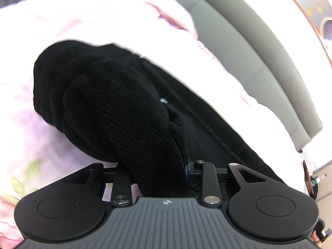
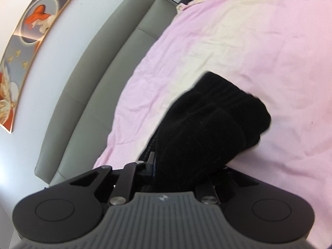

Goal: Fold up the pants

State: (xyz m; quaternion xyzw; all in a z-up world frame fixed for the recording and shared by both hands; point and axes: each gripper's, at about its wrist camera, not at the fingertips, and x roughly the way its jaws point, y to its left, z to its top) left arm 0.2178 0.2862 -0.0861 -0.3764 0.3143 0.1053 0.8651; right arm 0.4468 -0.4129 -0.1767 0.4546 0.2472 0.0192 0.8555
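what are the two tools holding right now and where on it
Both hold the black pants: the left tool and the right tool are each clamped on a bunched fold of fabric; which part of the garment can't be told.

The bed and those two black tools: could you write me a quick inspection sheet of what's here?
Surface: bed under a pink sheet.
Job's things: black pants, bunched, lying on the sheet.
Clutter: nothing seen.
Grippers: left gripper and right gripper each shut on the pants; their fingers are hidden by cloth.
Cables: nothing seen.
Surroundings: grey padded headboard; framed picture on the white wall.
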